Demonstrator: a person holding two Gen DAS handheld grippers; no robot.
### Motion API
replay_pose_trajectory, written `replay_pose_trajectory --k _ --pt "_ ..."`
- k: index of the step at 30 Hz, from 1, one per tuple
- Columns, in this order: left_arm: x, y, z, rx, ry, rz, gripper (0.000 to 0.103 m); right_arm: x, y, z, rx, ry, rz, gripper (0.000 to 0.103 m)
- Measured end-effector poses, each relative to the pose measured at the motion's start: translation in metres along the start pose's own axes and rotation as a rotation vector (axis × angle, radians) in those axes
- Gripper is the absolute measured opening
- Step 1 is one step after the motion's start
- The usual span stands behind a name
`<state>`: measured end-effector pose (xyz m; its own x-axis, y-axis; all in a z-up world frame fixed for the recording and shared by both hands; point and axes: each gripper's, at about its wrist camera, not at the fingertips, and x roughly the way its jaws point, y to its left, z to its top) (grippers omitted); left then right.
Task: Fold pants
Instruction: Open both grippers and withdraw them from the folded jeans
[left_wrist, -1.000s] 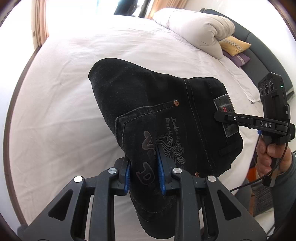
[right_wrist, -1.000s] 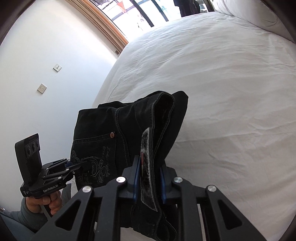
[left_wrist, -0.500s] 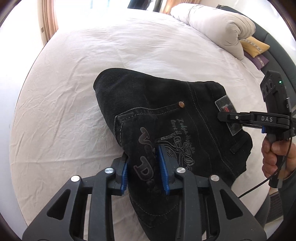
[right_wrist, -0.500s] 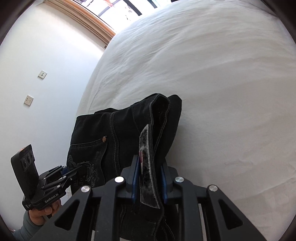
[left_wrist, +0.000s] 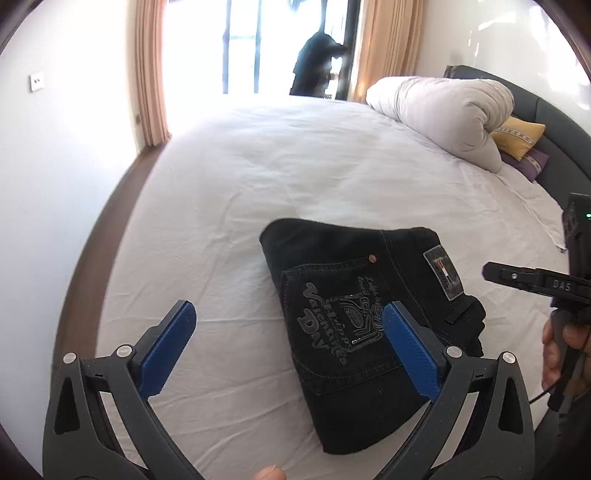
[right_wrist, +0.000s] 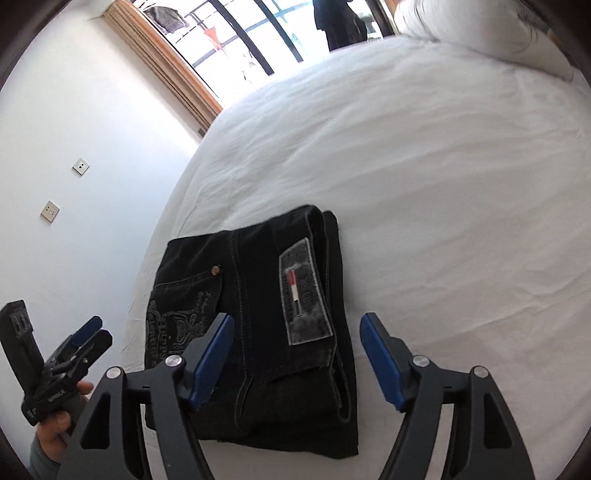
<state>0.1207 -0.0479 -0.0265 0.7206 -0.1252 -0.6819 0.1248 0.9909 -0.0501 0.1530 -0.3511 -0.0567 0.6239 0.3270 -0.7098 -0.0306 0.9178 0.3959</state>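
I am letting go of the pants (left_wrist: 354, 325), which are lying as a compact dark bundle on the white bed (left_wrist: 295, 177), near its edge closest to me and well away from the rolled duvet (left_wrist: 443, 114) at the headboard end. My left claw (left_wrist: 284, 350) is opening wide, with only its right pad crossing in front of the printed back pocket (left_wrist: 340, 317) and nothing pressed between the pads. My right claw (right_wrist: 295, 358) is opening too, its pads standing either side of the waistband patch (right_wrist: 303, 295) without pinching it.

To finish this well, I am judging that both claws should lift straight up and back, so no pad snags the belt loop or drags the top layer off the stack. The fold looks nearly done: the edges are roughly stacked, though the waistband side sits a little thick and puffed. If anything, I am thinking a light press on the top layer would flatten it, provided I am not pushing the bundle toward the near edge of the bed.
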Motion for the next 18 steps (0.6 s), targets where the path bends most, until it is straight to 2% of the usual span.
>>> replay_pose_trajectory --k 5,8,10,13,15,18 --pt "-0.093 -0.014 0.007 0.009 -0.237 0.165 0.103 -0.092 0.056 -0.019 -0.158 -0.294 -0.128 0.102" --pt "-0.164 -0.024 0.001 -0.014 -0.411 0.244 0.103 -0.135 0.083 -0.031 -0.217 -0.425 -0.159 0.103" --pt "-0.201 -0.029 -0.003 -0.016 -0.473 0.259 0.103 -0.159 0.094 -0.038 -0.211 -0.459 -0.151 0.103" --pt "-0.242 -0.030 -0.001 0.015 -0.464 0.237 0.103 -0.186 0.106 -0.045 -0.199 -0.485 -0.133 0.103" --pt "-0.257 -0.031 0.000 0.026 -0.449 0.221 0.103 -0.200 0.114 -0.049 -0.212 -0.506 -0.151 0.103" --pt "-0.267 -0.028 0.001 0.006 -0.352 0.154 0.103 -0.218 0.128 -0.056 -0.241 -0.507 -0.178 0.103"
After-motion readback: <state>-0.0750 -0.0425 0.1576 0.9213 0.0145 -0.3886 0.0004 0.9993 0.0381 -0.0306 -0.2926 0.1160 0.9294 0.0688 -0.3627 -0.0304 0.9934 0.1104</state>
